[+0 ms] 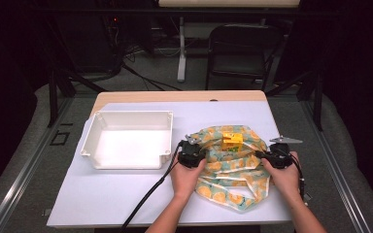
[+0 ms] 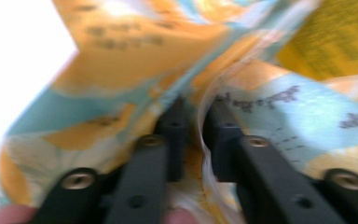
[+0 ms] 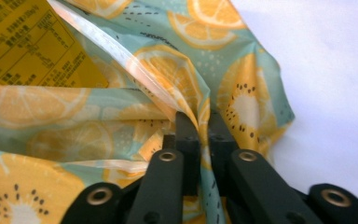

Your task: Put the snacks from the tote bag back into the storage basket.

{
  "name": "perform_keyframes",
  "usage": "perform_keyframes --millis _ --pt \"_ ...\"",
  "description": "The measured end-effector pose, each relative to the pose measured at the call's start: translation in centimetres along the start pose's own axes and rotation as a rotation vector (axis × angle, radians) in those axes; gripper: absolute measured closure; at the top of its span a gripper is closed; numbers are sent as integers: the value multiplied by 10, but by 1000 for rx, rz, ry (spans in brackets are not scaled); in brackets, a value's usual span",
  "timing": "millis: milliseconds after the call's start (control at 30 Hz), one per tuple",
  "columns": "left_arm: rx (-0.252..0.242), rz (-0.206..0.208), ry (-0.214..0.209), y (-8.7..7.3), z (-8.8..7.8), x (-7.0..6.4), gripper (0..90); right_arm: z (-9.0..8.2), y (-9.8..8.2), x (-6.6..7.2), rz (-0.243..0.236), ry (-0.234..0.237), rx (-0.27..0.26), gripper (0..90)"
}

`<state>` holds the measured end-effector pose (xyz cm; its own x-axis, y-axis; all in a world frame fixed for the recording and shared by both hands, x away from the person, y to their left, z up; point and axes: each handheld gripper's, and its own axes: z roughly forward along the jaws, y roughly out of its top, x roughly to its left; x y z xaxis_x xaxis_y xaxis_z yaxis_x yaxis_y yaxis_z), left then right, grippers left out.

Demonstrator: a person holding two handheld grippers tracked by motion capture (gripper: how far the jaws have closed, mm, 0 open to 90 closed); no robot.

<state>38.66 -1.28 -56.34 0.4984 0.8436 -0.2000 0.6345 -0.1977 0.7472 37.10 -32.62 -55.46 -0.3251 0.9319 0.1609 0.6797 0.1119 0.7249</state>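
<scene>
a: where's the cloth?

b: the fruit-print cloth [image 1: 230, 165] lies crumpled on the right half of the worktop [image 1: 126, 194], on its white cover, just right of the white tray [image 1: 126, 141]. it's pale teal with orange slices and kiwi-like rounds.

a: and the claws?

b: the left claw [image 1: 194, 154] sits at the cloth's left edge, the right claw [image 1: 271, 158] at its right edge, each held in one of the person's hands. the forearms come in from the bottom of the high view.

a: are they gripping anything?

b: yes. in the left gripper view the left claw [image 2: 196, 130] is clenched on a pale hem of the cloth [image 2: 135, 51], which runs down between the two black jaws. that picture is blurred, so the print is hard to read. in the right gripper view the right claw [image 3: 204, 133] is likewise pinched on a fold of the cloth [image 3: 242, 93], the fabric passing between its jaws.

a: anything on the cloth?

b: a small yellow box [image 1: 232, 141] stands near the cloth's middle, between the two claws. its printed side [image 3: 28, 42] appears at the upper left of the right gripper view.

a: and the tray?

b: it looks empty; a black cable [image 1: 150, 194] runs past its near right corner.
</scene>
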Motion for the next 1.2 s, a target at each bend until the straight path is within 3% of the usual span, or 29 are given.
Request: perform_keyframes --millis 33,67,167,267,367,467,567,633,733,800,867,933,1067,1133,1200 --pt "-46 1 -21 -1 -4 -2 731 0 0 0 0 0 0 723" --pt "-77 2 -30 -1 -9 -4 705 -7 1 1 1 17 1 635" --pt "-174 21 -41 2 -30 -12 609 -36 8 5 -14 58 -79 477" --pt "-270 66 -25 10 -51 -22 549 -60 17 12 -22 103 -179 417" --pt "-326 64 -28 19 -62 -27 548 -71 27 23 -37 123 -256 360" --pt "-286 67 -39 29 -51 -26 571 -65 32 35 -35 109 -306 471" --pt "-220 36 -30 32 -26 -18 637 -40 35 43 4 154 -308 639" --pt "-174 15 -13 28 -12 -10 698 -21 33 47 -12 118 -272 728" --pt "-57 -6 15 15 8 1 795 4 22 46 -35 29 -151 850" --pt "4 -27 15 10 15 4 833 15 16 39 -26 1 -77 896" --pt "14 4 52 10 13 2 855 24 10 30 -9 -22 11 900" --pt "27 21 67 8 12 2 859 24 6 22 8 1 -3 900" --pt "25 49 94 2 5 1 856 16 3 26 -8 -35 11 900" --pt "21 48 89 0 3 1 840 5 -1 29 -38 -26 -23 900" --pt "20 49 67 -1 2 2 819 -13 -3 33 -38 7 -85 900"
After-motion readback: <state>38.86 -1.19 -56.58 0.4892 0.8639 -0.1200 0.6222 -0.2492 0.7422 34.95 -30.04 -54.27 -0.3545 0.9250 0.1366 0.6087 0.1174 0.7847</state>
